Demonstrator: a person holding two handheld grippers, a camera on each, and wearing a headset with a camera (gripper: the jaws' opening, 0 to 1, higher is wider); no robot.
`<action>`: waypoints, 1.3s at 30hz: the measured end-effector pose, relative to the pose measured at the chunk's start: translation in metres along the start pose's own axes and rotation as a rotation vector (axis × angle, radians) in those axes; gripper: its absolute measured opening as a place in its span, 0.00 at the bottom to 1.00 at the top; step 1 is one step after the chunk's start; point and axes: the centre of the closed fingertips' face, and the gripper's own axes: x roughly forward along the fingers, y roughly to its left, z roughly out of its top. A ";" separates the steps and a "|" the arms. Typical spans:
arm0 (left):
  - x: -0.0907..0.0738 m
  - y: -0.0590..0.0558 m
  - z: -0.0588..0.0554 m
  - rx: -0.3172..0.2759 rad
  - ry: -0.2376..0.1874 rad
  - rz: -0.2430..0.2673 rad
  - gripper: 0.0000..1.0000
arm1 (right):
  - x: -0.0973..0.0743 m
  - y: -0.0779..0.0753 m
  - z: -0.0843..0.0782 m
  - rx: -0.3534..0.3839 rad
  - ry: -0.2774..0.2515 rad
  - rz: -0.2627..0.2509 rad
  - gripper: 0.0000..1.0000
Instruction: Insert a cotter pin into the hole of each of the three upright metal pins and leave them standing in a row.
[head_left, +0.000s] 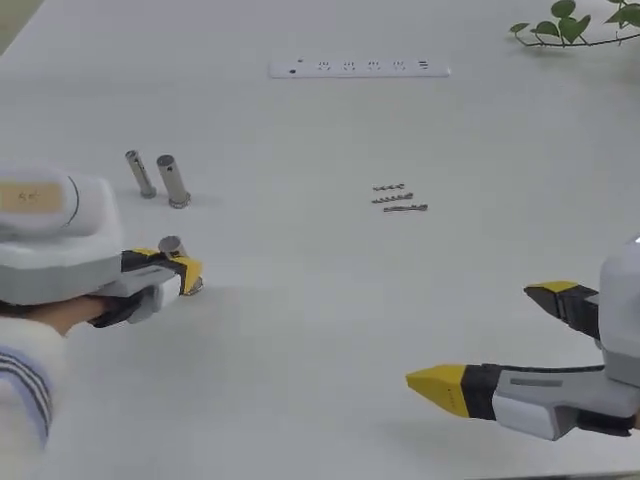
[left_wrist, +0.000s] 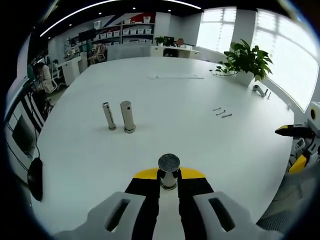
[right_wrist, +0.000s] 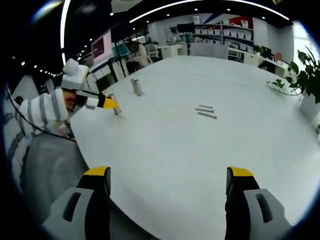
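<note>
- Left gripper (head_left: 186, 272), near left: jaws clamped on one upright metal pin (head_left: 172, 246).
- Two spare metal pins (head_left: 172, 181) stand just beyond it on the worktop (head_left: 300, 330).
- Three cotter pins (head_left: 393, 198) lie mid-worktop, long axes running left-right.
- Right gripper (head_left: 492, 338), near right: jaws apart, empty. The cotter pins lie far-left of it, and it looks the nearer gripper.

The white surface (head_left: 320, 340) carries a thinner metal pin (head_left: 140, 174) and a thicker metal pin (head_left: 173, 181), both upright and just beside each other at the left. A third pin (head_left: 172, 245) is nearer to the person. Near the middle, three cotter pins (head_left: 399, 198) lie close together, one behind the other, and at the far side lies a white power strip (head_left: 359, 68), with a leafy stem (head_left: 570, 25) over the far right corner.
</note>
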 end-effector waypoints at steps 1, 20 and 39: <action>0.000 -0.001 0.000 -0.007 -0.001 0.008 0.11 | 0.000 0.000 -0.001 0.000 0.001 0.000 0.97; 0.005 -0.022 -0.018 0.038 0.015 0.031 0.11 | -0.001 0.001 -0.002 0.002 -0.001 0.007 0.96; 0.014 -0.031 -0.015 0.044 -0.028 0.062 0.11 | 0.001 0.001 0.000 -0.011 0.001 0.017 0.96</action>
